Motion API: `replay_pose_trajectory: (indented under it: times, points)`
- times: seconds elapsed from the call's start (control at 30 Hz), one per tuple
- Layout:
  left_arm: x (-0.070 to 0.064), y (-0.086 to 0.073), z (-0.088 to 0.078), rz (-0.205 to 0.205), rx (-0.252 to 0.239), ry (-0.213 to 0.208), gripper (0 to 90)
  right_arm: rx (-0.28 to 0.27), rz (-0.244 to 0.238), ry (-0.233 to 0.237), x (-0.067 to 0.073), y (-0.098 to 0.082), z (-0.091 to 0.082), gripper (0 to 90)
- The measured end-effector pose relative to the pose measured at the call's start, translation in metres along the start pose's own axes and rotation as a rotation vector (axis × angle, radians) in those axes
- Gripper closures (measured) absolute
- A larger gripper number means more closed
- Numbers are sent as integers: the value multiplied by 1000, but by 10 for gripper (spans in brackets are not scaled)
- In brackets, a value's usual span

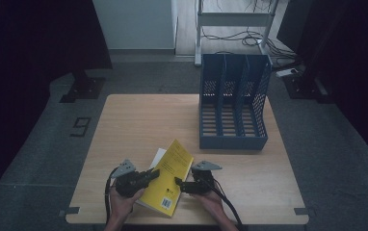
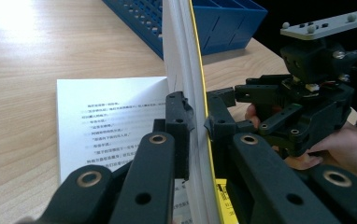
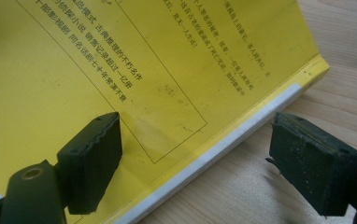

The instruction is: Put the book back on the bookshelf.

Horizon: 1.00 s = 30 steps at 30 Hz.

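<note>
A yellow paperback book (image 1: 171, 172) lies open near the table's front edge, its back cover with a barcode facing up. My left gripper (image 1: 154, 174) is shut on the raised sheaf of pages and yellow cover (image 2: 186, 56), which stands on edge between its pads (image 2: 197, 116). A printed white page (image 2: 106, 121) lies flat on the table beneath. My right gripper (image 1: 178, 183) stands open at the book's other side. In the right gripper view (image 3: 202, 163) the cover's lower edge (image 3: 214, 154) runs between the jaws, and neither pad presses on it.
A blue three-slot file rack (image 1: 232, 103) stands at the back right of the wooden table (image 1: 138, 120). A person's hands hold both grippers at the front edge. Cables trail toward the person. Desk legs and cables sit on the floor beyond.
</note>
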<state>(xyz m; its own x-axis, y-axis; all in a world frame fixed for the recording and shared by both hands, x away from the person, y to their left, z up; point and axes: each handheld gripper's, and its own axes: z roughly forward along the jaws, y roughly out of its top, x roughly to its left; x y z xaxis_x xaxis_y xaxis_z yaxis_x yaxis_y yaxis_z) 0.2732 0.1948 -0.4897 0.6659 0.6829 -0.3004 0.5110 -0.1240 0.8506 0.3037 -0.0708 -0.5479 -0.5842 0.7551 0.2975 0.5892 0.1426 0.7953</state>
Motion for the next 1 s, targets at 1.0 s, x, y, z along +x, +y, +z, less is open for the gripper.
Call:
replay_pose_trajectory:
  times: [1.0]
  points:
    - [-8, 6, -8, 35, -21, -30, 827, 14, 29, 74, -2, 1, 1, 91]
